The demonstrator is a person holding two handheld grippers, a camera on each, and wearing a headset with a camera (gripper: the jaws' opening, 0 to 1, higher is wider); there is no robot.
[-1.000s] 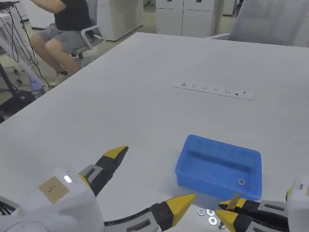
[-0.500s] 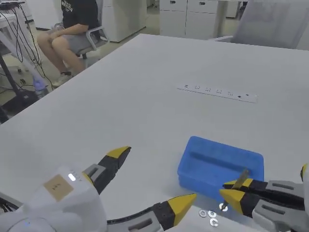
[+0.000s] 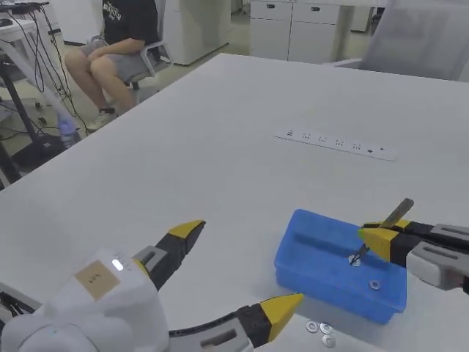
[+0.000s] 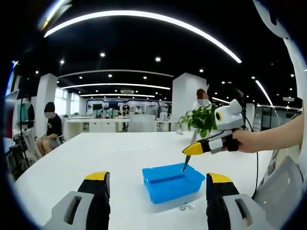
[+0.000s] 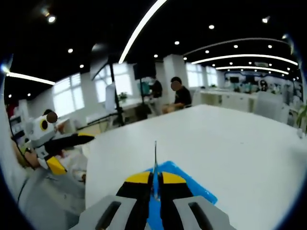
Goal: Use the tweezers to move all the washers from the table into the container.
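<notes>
While the right gripper (image 3: 377, 240) keeps its yellow-tipped jaws pressed together on a pair of slim metal tweezers (image 3: 361, 251), the tweezer tips hang inside the blue rectangular plastic container (image 3: 322, 290), just above its floor. What looks like a small metal washer (image 3: 355, 260) sits at the tips, though it is too small to be sure. One flat silver washer (image 3: 375, 284) lies on the container floor near the front wall. Three more washers (image 3: 320, 331) lie clustered on the white table (image 3: 220, 147), just outside that wall. The left gripper (image 3: 234, 270) hovers low to the container's left, jaws wide apart and holding nothing.

I judge the release to be the risky part. The tweezers are held only by the gripper's squeeze, so loosening enough to free the washer could let the tool itself tilt or drop. A washer let go from too high may bounce over the low wall. The cluster lies so close to the container that reaching for it could nudge the light box. Thin washers lying flat also give the tips little edge, so one may skitter away.
</notes>
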